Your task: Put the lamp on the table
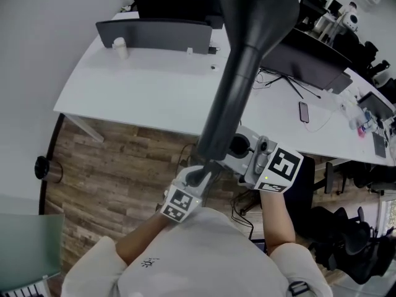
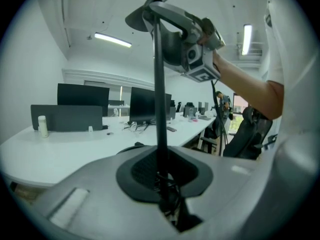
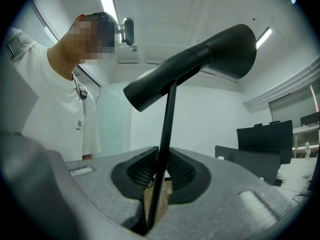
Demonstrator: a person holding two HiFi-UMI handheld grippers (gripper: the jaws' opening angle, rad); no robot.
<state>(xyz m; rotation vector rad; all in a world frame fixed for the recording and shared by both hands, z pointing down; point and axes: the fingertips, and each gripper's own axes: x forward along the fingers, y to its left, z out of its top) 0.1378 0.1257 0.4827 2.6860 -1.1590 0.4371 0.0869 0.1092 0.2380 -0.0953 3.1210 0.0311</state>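
I hold a black lamp in the air over the wood floor, in front of the long white table (image 1: pixel 154 85). In the head view its dark cone-shaped lamp head (image 1: pixel 250 36) rises close to the camera. My left gripper (image 1: pixel 199 177) is shut on the lamp's thin black pole (image 2: pixel 159 99) low down. My right gripper (image 1: pixel 234 148) is shut on the same pole higher up, just under the lamp head (image 3: pixel 195 69). The pole (image 3: pixel 167 129) runs up from between the right gripper's jaws. The lamp's foot is hidden.
On the table stand dark monitors (image 1: pixel 154 33), a small white bottle (image 1: pixel 120 45), a phone (image 1: pixel 303 111) and cables. Black office chairs (image 1: pixel 346 228) stand at the right. A black round object (image 1: pixel 42 167) sits on the floor at the left.
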